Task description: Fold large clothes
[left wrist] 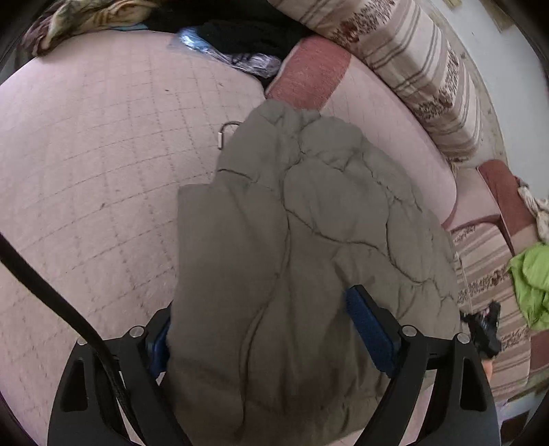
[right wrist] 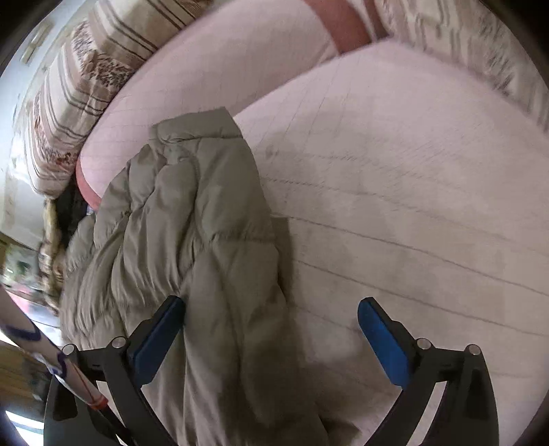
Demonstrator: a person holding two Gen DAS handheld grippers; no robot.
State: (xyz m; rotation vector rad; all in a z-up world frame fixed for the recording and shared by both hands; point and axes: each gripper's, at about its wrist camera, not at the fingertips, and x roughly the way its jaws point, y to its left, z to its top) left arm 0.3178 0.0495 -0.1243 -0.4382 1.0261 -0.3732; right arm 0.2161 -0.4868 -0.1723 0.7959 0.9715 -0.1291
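— What did the left wrist camera give you?

— The olive quilted jacket (left wrist: 308, 240) lay on the pink quilted sofa seat (left wrist: 103, 171), heaped and puffy. Its near end ran between the fingers of the left gripper (left wrist: 264, 329). One blue pad (left wrist: 369, 329) stood out in the open on top of the jacket; the other was mostly buried behind the jacket's edge. The fingers stood wide, but I couldn't tell whether they pinched the cloth or merely straddled it.

— Anything else around the jacket?

— Beyond its far end sat a reddish cushion (left wrist: 308, 72) and a striped bolster (left wrist: 411, 68). A small metal clip (left wrist: 226, 132) peeked out at the jacket's far edge. Further back lay a dark heap of clothes (left wrist: 240, 31), and off to one side of the jacket something lime green (left wrist: 532, 284).

— And the right wrist camera?

— The same jacket (right wrist: 192, 233), crumpled along the seat (right wrist: 411, 206). The right gripper (right wrist: 271, 322) hung over its near end with the jaws spread full wide. One blue pad (right wrist: 161, 336) sat against a fold of the jacket; the other (right wrist: 384, 339) stood clear of it over bare seat. Nothing was gripped. The striped bolster (right wrist: 85, 85) lay beyond the jacket's far end.
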